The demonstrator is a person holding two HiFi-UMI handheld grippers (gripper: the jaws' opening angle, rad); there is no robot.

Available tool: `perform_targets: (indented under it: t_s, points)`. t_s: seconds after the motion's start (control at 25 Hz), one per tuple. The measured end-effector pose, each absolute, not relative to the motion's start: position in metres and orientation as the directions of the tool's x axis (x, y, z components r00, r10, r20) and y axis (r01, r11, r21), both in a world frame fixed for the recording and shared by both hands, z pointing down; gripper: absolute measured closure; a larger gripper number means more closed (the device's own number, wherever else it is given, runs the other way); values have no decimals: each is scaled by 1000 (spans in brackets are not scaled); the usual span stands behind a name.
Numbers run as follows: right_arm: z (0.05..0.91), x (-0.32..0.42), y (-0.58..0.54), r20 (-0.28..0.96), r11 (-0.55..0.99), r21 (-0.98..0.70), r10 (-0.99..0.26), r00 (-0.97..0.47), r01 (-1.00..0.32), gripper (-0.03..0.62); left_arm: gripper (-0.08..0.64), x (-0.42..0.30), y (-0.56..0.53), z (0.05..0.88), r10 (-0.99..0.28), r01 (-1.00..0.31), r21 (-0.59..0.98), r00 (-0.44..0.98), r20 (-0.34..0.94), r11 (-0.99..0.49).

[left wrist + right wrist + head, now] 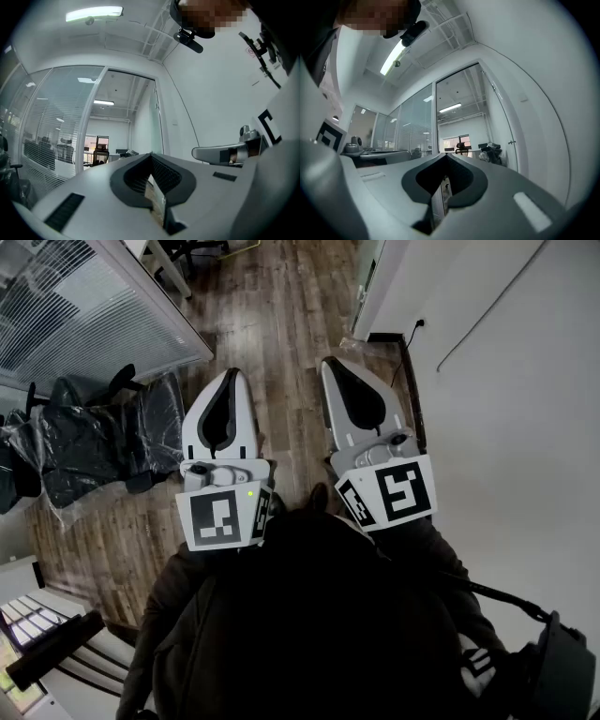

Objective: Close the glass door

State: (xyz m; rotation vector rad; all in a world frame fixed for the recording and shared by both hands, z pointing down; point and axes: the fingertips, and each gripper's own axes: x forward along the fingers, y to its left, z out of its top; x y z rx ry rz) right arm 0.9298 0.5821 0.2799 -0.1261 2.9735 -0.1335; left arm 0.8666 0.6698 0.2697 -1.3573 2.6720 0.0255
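Observation:
My left gripper and right gripper are held side by side above the wooden floor, both shut with nothing between the jaws. In the left gripper view my left gripper faces an open doorway, with the glass door swung open at its right side. From the right gripper view, my right gripper looks at the same doorway. The glass door stands open on the right with a small handle. Both grippers are well short of the door.
A glass partition with blinds runs along the left. Black chairs wrapped in plastic stand below it. A white wall closes the right side, with a cable and socket. Wooden floor stretches ahead.

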Motion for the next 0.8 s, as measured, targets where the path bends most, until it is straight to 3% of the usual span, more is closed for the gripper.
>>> perform_targets:
  t_s: [0.32,0.8]
  points:
    - [295,898,574,-103,994,-96,-59,-993,-49,591,563,838,668,282,-778,-780,-30,-620,-104,626]
    - [322,718,476,-75,995,-78,-66,-995,-60,590,563,652,570,311,-771,-773,7,-632,-76,634]
